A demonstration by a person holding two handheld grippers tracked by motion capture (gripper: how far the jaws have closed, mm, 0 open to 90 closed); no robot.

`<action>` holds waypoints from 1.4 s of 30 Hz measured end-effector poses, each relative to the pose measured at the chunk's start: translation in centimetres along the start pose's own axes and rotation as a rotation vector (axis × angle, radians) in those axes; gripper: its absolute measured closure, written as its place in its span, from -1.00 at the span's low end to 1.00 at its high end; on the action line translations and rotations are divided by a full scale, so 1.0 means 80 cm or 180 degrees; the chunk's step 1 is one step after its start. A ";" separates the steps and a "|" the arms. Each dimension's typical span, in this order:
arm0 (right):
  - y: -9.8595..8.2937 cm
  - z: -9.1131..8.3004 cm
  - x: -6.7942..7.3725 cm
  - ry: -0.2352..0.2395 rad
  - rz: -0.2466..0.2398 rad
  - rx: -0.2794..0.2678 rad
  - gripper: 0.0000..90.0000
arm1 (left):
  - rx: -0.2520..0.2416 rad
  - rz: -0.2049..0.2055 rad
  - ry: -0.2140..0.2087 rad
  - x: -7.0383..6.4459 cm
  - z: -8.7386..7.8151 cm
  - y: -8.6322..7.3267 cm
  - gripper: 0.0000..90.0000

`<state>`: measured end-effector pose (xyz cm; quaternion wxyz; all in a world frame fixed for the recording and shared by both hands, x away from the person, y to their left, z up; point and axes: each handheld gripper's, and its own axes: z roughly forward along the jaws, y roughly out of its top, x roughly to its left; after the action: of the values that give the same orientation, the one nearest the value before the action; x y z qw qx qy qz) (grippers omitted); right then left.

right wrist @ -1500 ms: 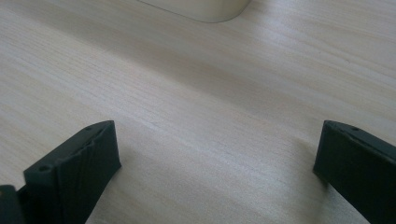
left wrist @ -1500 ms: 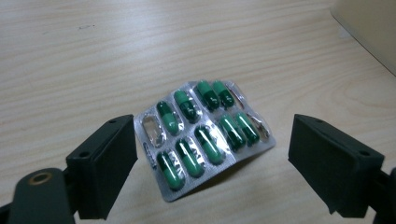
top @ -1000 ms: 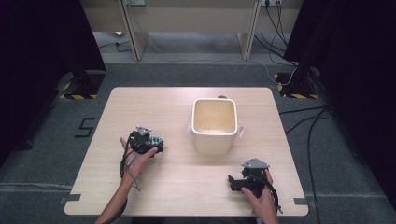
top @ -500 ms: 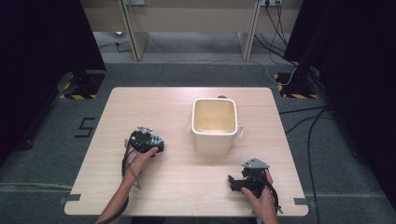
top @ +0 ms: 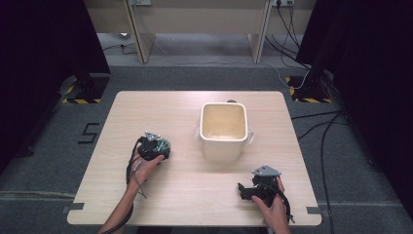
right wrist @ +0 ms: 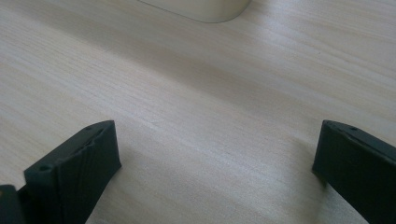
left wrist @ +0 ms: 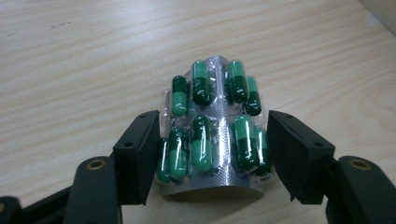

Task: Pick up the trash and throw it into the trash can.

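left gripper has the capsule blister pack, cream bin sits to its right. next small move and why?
Probably carry the left gripper toward the cream bin and over its open top. The jaws are clamped on the sides of the blister pack, which bows between them, so the grasp looks made. The bin looks empty, and the right gripper sits open and idle near the table's front edge.

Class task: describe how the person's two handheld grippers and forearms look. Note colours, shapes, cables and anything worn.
Both the left gripper and the right gripper are black, each topped by a grey three-cornered plate and trailing a dark cable. Their jaws are blocky black pads; the right gripper's pads show fine ridges and small screw holes. The forearms are bare, with no sleeves in view.
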<state>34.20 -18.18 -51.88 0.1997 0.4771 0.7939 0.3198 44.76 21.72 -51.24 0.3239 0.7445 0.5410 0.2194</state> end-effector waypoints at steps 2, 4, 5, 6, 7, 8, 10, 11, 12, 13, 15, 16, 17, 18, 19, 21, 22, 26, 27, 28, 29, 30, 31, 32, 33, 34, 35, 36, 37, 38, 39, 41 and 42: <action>0.000 0.000 0.000 0.0000 0.0000 0.0001 -0.99 | -0.0019 0.0003 -0.0034 -0.001 -0.004 0.002 -0.18; 0.000 0.000 0.000 0.0000 0.0000 0.0001 -0.99 | -0.0034 0.0004 -0.0096 -0.002 -0.008 0.005 -0.18; 0.000 0.000 0.000 0.0000 -0.0001 0.0000 -0.99 | -0.0038 0.0023 -0.0139 -0.002 -0.013 0.009 -0.18; 0.000 0.000 0.000 0.0000 -0.0001 0.0000 -0.99 | -0.0038 0.0023 -0.0139 -0.002 -0.013 0.009 -0.18; 0.000 0.000 0.000 0.0000 -0.0001 0.0000 -0.99 | -0.0040 0.0053 -0.0180 -0.004 -0.017 0.013 -0.18; 0.000 0.000 0.000 0.0000 -0.0001 0.0000 -0.99 | -0.0040 0.0053 -0.0180 -0.004 -0.017 0.013 -0.18; 0.000 0.000 0.000 0.0000 0.0000 0.0000 -0.99 | -0.0035 0.0069 -0.0236 -0.005 -0.021 0.017 -0.18; 0.000 0.000 0.000 0.0000 -0.0001 0.0000 -0.99 | -0.0033 0.0074 -0.0267 -0.006 -0.022 0.019 -0.18; 0.000 0.000 0.000 0.0000 0.0000 0.0000 -0.99 | -0.0019 0.0091 -0.0283 -0.007 -0.023 0.022 -0.18; 0.000 0.000 0.000 0.0000 0.0000 0.0000 -0.99 | -0.0017 0.0126 -0.0303 -0.008 -0.025 0.025 -0.18; 0.000 0.000 0.000 0.0000 -0.0001 0.0000 -0.99 | -0.0031 0.0121 -0.0321 -0.009 -0.026 0.027 -0.18; 0.000 0.000 0.000 0.0000 -0.0001 0.0000 -0.99 | -0.0028 0.0125 -0.0352 -0.009 -0.028 0.029 -0.18; 0.000 0.000 0.000 0.0000 -0.0001 0.0000 -0.99 | -0.0048 0.0095 -0.0438 -0.009 -0.031 0.033 -0.18; 0.000 0.000 0.000 0.0000 -0.0001 0.0000 -0.99 | -0.0048 0.0095 -0.0438 -0.009 -0.031 0.033 -0.18; 0.000 0.000 0.000 0.0000 0.0000 0.0000 -0.99 | -0.0050 0.0074 -0.0501 -0.008 -0.033 0.036 -0.18; 0.000 0.000 0.000 0.0000 0.0000 0.0001 -0.99 | -0.0069 0.0109 -0.0549 -0.009 -0.037 0.043 -0.18; 0.000 0.000 0.000 0.0000 0.0000 0.0001 -0.99 | -0.0069 0.0109 -0.0549 -0.009 -0.037 0.043 -0.18; 0.000 0.000 0.000 0.0000 -0.0001 0.0001 -0.99 | -0.0118 0.0163 -0.0596 -0.013 -0.047 0.056 -0.18; 0.000 0.000 0.000 0.0000 -0.0001 0.0000 -0.99 | -0.0130 0.0183 -0.0612 -0.014 -0.050 0.059 -0.18; 0.000 0.000 0.000 0.0000 0.0000 0.0000 -0.99 | -0.0136 0.0203 -0.0620 -0.016 -0.052 0.062 -0.18; 0.000 0.000 0.000 0.0000 -0.0001 0.0001 -0.99 | -0.0148 0.0210 -0.0642 -0.017 -0.055 0.065 -0.19; 0.000 0.000 0.000 0.0000 -0.0001 0.0001 -0.99 | -0.0154 0.0225 -0.0664 -0.019 -0.057 0.068 -0.19; 0.000 0.000 0.000 -0.0003 -0.0005 -0.0001 -0.99 | -0.0180 0.0248 -0.0718 -0.022 -0.061 0.074 -0.19; 0.000 0.000 0.000 -0.0003 -0.0005 -0.0001 -0.99 | -0.0180 0.0248 -0.0718 -0.022 -0.061 0.074 -0.19; 0.000 0.000 0.000 0.0000 -0.0001 0.0000 -0.99 | -0.0202 0.0267 -0.0732 -0.023 -0.064 0.080 -0.19; 0.000 0.000 0.000 0.0000 -0.0001 0.0000 -0.99 | -0.0202 0.0267 -0.0732 -0.023 -0.064 0.080 -0.19; 0.000 0.000 0.000 0.0000 0.0000 0.0000 -0.99 | -0.0232 0.0279 -0.0750 -0.025 -0.068 0.086 -0.19; 0.000 0.000 0.000 0.0000 0.0000 0.0000 -0.99 | -0.0232 0.0279 -0.0750 -0.025 -0.068 0.086 -0.19; 0.000 0.000 0.000 0.0000 0.0000 0.0000 -0.99 | -0.0255 0.0304 -0.0750 -0.027 -0.071 0.092 -0.19; 0.000 0.000 0.000 0.0000 0.0000 0.0000 -0.99 | -0.0255 0.0304 -0.0750 -0.027 -0.071 0.092 -0.19; 0.000 0.000 0.000 0.0000 0.0000 0.0000 -0.99 | -0.0274 0.0319 -0.0771 -0.029 -0.073 0.097 -0.19; 0.000 0.000 0.000 0.0000 0.0000 0.0001 -0.99 | -0.0273 0.0322 -0.0793 -0.029 -0.075 0.099 -0.19; 0.000 0.000 0.000 0.0000 -0.0001 0.0000 -0.99 | -0.0291 0.0314 -0.0811 -0.030 -0.076 0.102 -0.19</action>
<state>34.20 -18.18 -51.87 0.1997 0.4770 0.7940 0.3197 45.28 19.25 -41.07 0.4124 0.7764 0.4477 0.1633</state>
